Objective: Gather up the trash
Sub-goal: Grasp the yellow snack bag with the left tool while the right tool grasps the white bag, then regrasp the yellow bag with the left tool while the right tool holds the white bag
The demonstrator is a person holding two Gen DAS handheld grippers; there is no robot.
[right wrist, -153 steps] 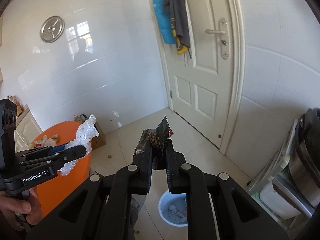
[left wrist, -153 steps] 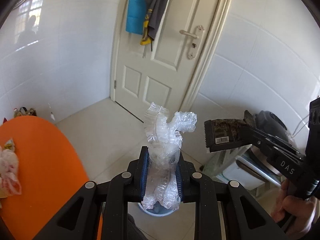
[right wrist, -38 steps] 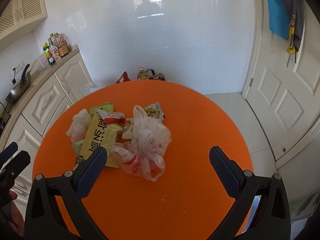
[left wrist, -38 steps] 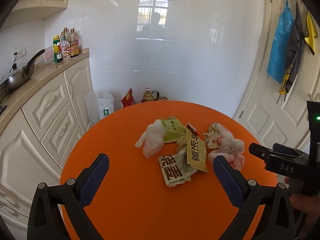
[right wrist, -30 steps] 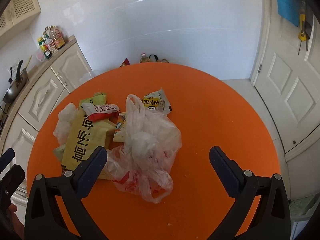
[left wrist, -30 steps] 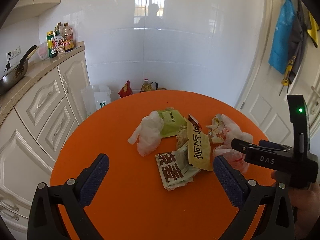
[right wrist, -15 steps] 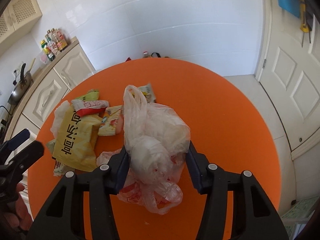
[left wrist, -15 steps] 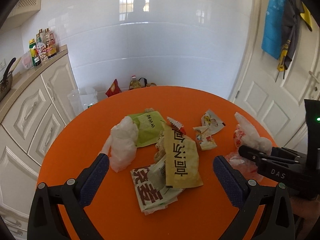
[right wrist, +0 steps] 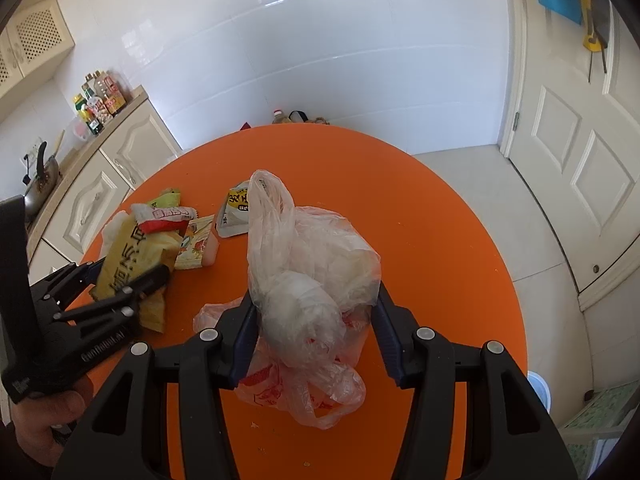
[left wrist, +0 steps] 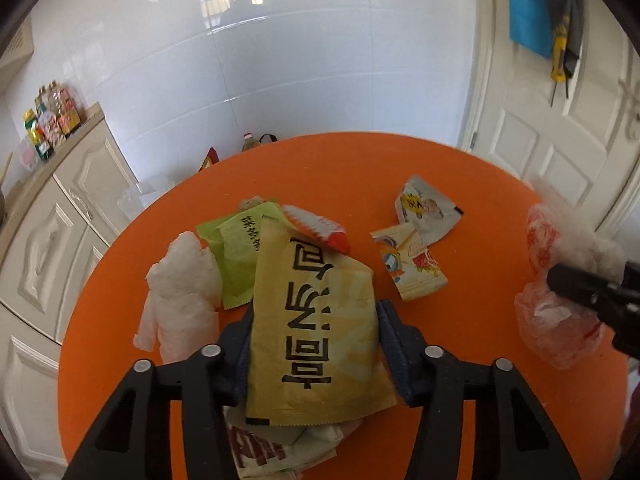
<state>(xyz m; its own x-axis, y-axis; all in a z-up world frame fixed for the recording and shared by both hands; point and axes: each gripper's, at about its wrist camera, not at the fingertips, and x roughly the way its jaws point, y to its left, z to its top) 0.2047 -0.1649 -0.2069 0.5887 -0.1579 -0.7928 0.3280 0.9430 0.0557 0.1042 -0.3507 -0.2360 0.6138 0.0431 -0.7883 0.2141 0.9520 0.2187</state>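
Observation:
Trash lies on a round orange table. My left gripper is shut on a yellow snack bag with dark characters; it also shows in the right wrist view. My right gripper is shut on a crumpled clear plastic bag with red print, which shows at the right in the left wrist view. Loose on the table are a white wad, a green packet, a red-white wrapper and two small printed packets.
White cabinets with bottles on the counter stand to the left. A white door is at the right. A blue bin rim shows on the floor beside the table. Bottles and bags sit on the floor by the far wall.
Both grippers came from the bin back over the table, open and empty. The right one closed on the plastic bag half a second ago; the left one has now closed on the yellow bag.

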